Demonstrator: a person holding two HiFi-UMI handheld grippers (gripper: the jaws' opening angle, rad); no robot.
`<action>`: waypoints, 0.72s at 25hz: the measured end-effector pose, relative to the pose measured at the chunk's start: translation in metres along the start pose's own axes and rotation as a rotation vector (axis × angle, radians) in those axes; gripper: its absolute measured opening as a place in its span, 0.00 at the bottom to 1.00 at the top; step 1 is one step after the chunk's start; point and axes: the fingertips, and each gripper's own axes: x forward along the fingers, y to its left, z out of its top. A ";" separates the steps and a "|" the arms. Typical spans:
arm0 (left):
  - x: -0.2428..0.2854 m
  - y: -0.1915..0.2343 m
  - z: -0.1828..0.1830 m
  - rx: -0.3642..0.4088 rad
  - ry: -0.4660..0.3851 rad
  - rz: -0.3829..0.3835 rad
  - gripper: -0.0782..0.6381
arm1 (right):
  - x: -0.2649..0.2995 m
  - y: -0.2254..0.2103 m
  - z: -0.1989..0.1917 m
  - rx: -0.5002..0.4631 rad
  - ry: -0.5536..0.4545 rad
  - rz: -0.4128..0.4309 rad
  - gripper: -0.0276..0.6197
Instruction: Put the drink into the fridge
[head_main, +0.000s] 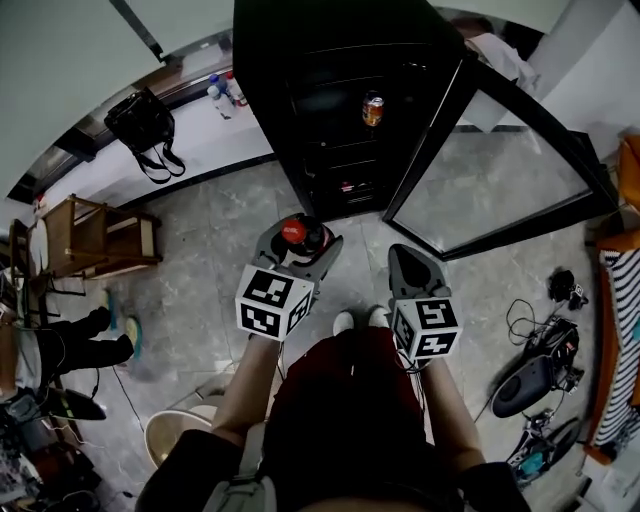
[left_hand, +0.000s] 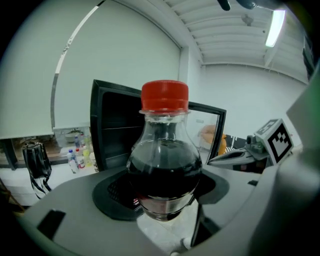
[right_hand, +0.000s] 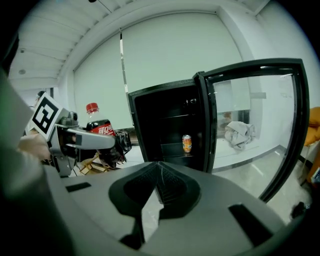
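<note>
My left gripper is shut on the drink, a cola bottle with a red cap and dark liquid, held upright in front of the black fridge. In the left gripper view the bottle fills the middle, squeezed between both jaws. The fridge's glass door is swung open to the right. An orange can stands on a shelf inside. My right gripper is shut and empty, beside the left one. From the right gripper view, the fridge interior and can lie ahead, with the bottle at left.
A black bag and several small bottles sit on a white ledge left of the fridge. A wooden chair stands at left, a round bin near my legs. Cables and gear lie on the floor at right.
</note>
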 end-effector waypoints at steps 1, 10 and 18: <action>0.007 0.002 -0.002 0.007 0.010 -0.003 0.55 | 0.005 -0.005 -0.002 0.002 0.006 -0.001 0.07; 0.075 0.019 -0.035 0.030 0.090 -0.027 0.55 | 0.060 -0.046 -0.023 -0.006 0.051 0.008 0.07; 0.131 0.042 -0.082 0.032 0.103 -0.013 0.55 | 0.120 -0.073 -0.064 -0.031 0.055 0.024 0.07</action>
